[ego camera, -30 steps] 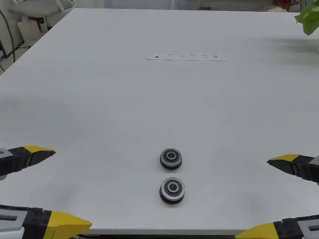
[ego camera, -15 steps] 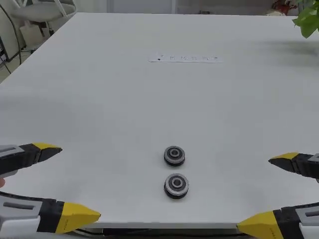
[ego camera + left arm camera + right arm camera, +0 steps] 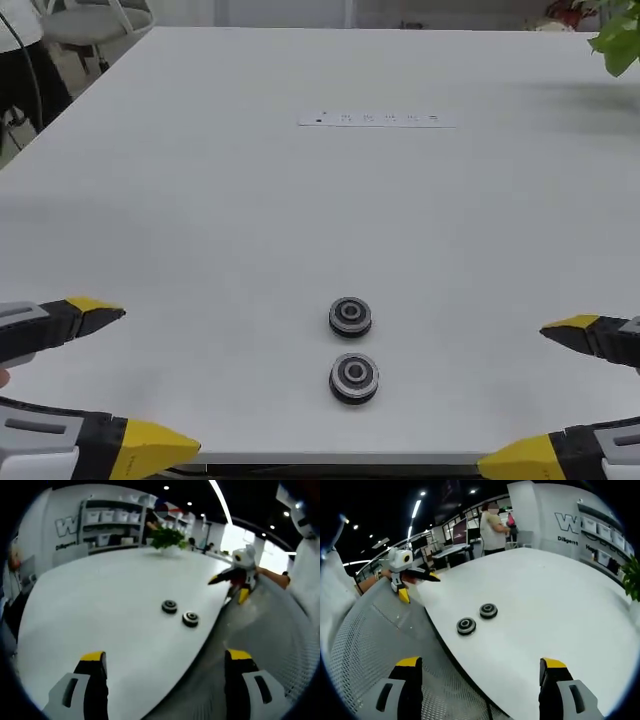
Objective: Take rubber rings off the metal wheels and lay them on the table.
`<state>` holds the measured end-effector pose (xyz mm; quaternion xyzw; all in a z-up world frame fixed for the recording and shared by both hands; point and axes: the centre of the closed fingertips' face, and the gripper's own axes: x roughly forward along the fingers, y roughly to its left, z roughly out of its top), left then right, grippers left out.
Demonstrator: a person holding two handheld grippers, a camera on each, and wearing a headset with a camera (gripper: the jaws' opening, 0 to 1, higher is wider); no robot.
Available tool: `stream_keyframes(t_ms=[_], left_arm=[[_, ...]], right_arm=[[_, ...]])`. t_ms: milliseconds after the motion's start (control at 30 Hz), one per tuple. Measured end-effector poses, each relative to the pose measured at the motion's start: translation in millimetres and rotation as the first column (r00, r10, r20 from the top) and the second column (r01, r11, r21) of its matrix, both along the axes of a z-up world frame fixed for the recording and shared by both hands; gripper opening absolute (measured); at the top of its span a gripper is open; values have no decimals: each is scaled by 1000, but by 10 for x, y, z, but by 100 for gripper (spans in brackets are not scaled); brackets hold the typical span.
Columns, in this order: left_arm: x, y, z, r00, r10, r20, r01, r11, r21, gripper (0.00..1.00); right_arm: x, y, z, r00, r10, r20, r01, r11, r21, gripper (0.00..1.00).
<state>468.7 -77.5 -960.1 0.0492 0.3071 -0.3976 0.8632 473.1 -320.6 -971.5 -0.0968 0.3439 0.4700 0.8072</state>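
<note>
Two small metal wheels with black rubber rings lie flat on the white table (image 3: 250, 230) near its front edge. One is the far wheel (image 3: 350, 317) (image 3: 169, 606) (image 3: 488, 611), the other the near wheel (image 3: 354, 379) (image 3: 190, 619) (image 3: 466, 626). My left gripper (image 3: 150, 378) (image 3: 165, 657) hovers open at the front left, well apart from them. On the opposite side, the right gripper (image 3: 520, 395) (image 3: 480, 662) is open over the front right edge. Nothing sits between either pair of yellow-tipped jaws. Each gripper view also catches the other gripper, the right gripper (image 3: 235, 580) and the left gripper (image 3: 402, 575).
A flat white strip with small markings (image 3: 375, 119) lies far back on the table. A green plant (image 3: 620, 40) (image 3: 167, 537) stands at the back right corner. A chair (image 3: 80, 20) is beyond the back left corner. A person (image 3: 492, 525) stands past the table.
The head camera has shifted slightly. Both grippers stay open in nearly the same places, and the wheels have not moved.
</note>
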Motion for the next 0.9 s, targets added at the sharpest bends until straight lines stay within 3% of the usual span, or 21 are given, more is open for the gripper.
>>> stream_keyframes(t_ms=[367,900], left_arm=[[4,2,5,1000,8,-3,-8,1000,-13,99],[20,-7,54,1000,11,21,-11,1000,-29,98]], right_arm=[[-18,26,-13,1000,-4,-20,4,1000,17,97],[-2,21,2,1000,-20,-18,20,999,32,97]])
